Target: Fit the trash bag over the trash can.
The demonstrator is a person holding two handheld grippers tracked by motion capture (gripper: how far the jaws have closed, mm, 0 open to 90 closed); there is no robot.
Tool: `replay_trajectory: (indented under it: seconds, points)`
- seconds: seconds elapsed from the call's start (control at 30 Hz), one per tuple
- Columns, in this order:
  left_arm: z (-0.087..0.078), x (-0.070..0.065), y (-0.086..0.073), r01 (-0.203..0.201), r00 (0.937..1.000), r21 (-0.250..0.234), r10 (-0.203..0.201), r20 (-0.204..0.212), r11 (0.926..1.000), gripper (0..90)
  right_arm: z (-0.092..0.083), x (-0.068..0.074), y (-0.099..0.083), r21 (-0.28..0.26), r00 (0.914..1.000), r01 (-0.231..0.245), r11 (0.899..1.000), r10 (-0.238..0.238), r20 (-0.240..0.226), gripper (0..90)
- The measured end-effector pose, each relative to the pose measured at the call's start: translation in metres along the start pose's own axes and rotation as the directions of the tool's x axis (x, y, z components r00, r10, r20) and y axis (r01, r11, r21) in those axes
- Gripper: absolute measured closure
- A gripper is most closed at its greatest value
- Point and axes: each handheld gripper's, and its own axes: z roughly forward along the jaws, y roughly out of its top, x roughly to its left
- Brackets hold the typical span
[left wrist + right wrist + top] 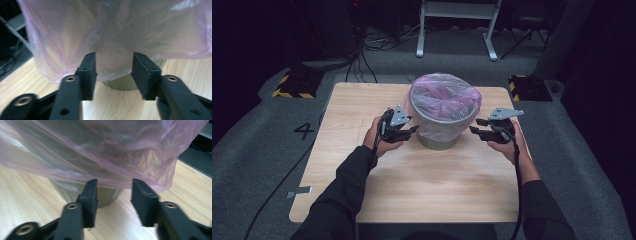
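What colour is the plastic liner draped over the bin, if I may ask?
Translucent pink liner, clearest in the high view.

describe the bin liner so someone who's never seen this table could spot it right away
On the light wooden table, toward its far edge, stands a small round olive-grey bin. The liner is the thin, see-through pink plastic bag set inside it, its crinkled edge folded over the rim and hanging down the outside. It is the one pink, glossy thing, between the black left tongs and right tongs.

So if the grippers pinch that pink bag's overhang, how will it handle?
The pink bag looks thin and crinkled, so it is probably floppy and would bunch between the pads. The bin seems small and light, and a sideways tug might drag or tip it.
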Motion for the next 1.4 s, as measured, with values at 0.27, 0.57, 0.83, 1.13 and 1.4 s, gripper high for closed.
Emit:
replay_trajectory:
  seconds: [0.27,0.57,0.83,1.13,1.4]
  points:
    - [0.01,0.001,-0.005,-0.021,0.9998,0.016,0.021,0.001,0.9996,89.9,0.009,0.001,-0.005,-0.032,1.0,0.004,0.999,-0.004,-0.004,90.0]
    - [0.011,0.006,-0.012,0.014,0.9999,0.0,-0.014,-0.004,0.9999,85.9,0.012,0.0,-0.013,-0.02,1.0,-0.005,1.0,0.005,0.006,77.8]
    - [0.01,0.008,-0.017,0.032,0.9994,0.009,-0.032,-0.012,0.9994,30.9,0.011,-0.008,-0.014,0.041,0.9883,-0.013,0.999,0.006,0.152,31.6]
    - [0.027,0.01,-0.016,-0.003,0.9933,0.078,0.012,-0.115,0.997,40.0,0.031,-0.007,-0.003,0.116,0.9412,0.108,0.987,-0.139,0.308,48.2]
    - [0.029,0.014,-0.016,-0.027,0.9946,0.081,0.035,-0.098,0.9964,89.8,0.04,-0.003,-0.004,0.11,0.9568,0.136,0.984,-0.16,0.243,89.0]
